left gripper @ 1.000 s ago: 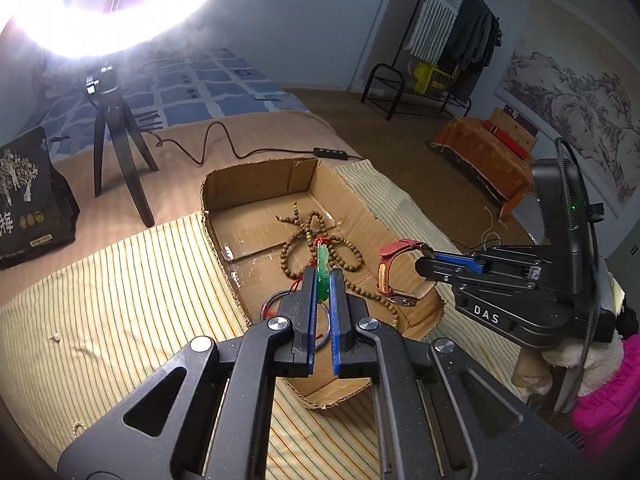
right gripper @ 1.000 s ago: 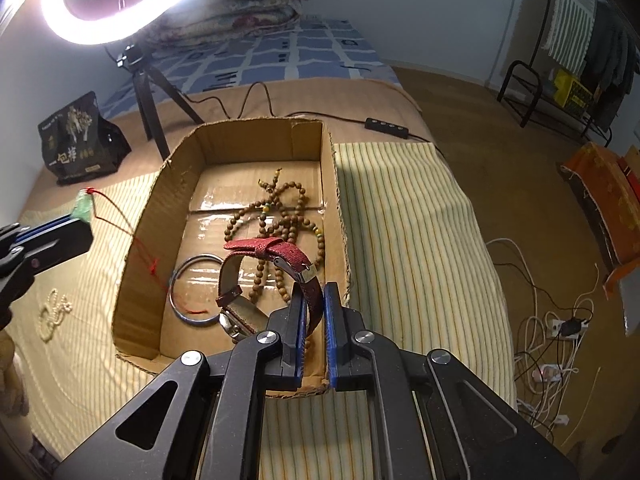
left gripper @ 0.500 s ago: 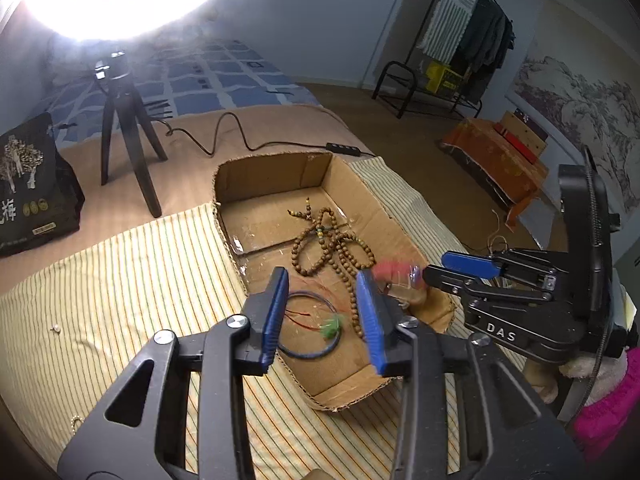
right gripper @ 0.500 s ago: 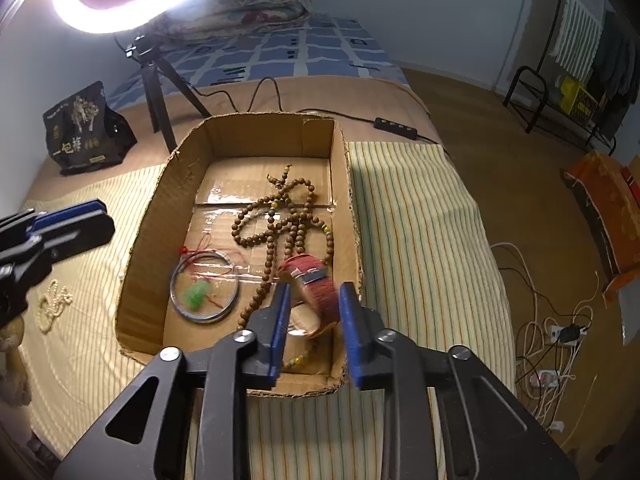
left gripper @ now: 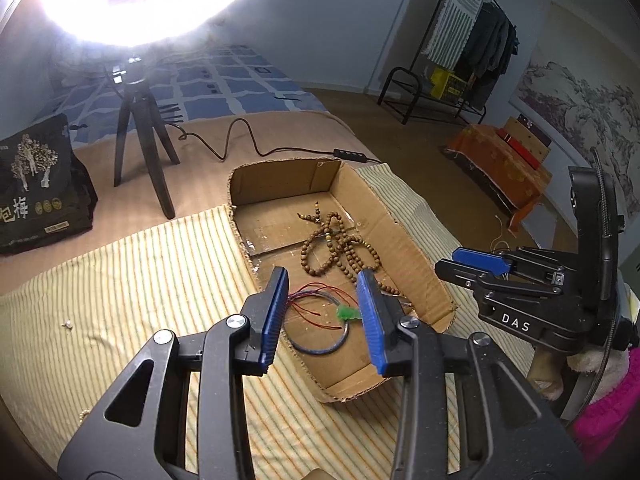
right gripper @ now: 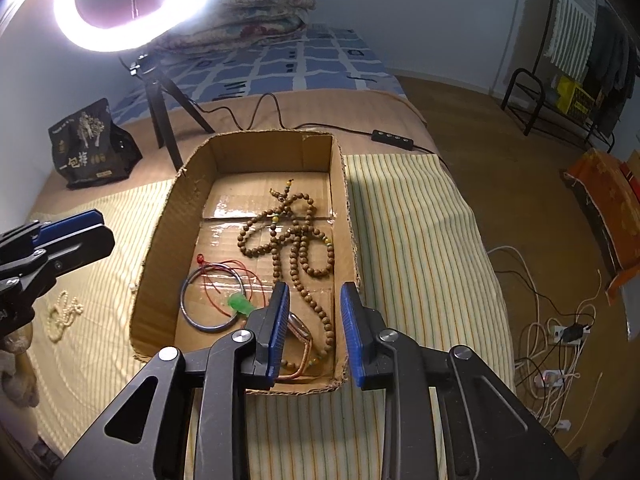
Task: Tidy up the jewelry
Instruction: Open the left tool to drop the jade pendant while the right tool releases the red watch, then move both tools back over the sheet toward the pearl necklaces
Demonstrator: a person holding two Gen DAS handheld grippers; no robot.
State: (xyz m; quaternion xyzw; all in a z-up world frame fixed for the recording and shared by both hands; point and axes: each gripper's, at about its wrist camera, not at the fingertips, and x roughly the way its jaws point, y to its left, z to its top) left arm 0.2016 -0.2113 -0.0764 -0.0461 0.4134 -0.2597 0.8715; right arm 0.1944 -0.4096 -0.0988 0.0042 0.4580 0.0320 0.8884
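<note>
Cardboard box [right gripper: 256, 152] sits on a striped cloth [right gripper: 404, 240] over the bed, long axis running away from both cameras, short open end wall nearest. Corrugated, edges torn rough, glossy tape across the floor.

Inside: a wooden bead necklace [right gripper: 296, 236] — round brown beads, looped in a tangle at the middle, one strand trailing along the box's length toward the near end. Left of it a thin dark bangle [right gripper: 188, 308], a plain flat ring, with a green pendant [right gripper: 239, 304] on fine red cord [right gripper: 216, 276] lying partly across it. At the near right corner a watch [right gripper: 300, 332] on its side, partly hidden behind the fingers; its strap runs roughly along the box's length.

Left hand-held gripper [left gripper: 320, 316]: blue ribbed fingers spread wide, nothing between them, hanging over the bangle and pendant. A second ago it was pinched on the pendant, held up with the cord dangling; the pendant now lies in the box.

Right hand-held gripper [right gripper: 312, 328]: fingers also apart, empty, above the watch. A second ago it was clamped on the red watch strap; half a second ago the watch was dropping between the parting fingers — now it rests on the cardboard.

Outside the box, on the cloth to its left, a small pale bead string [right gripper: 64, 312] lies loose. Ring light [right gripper: 136, 4] on a black tripod [right gripper: 164, 96] stands beyond the box; a black printed bag [right gripper: 90, 148] beside it.
</note>
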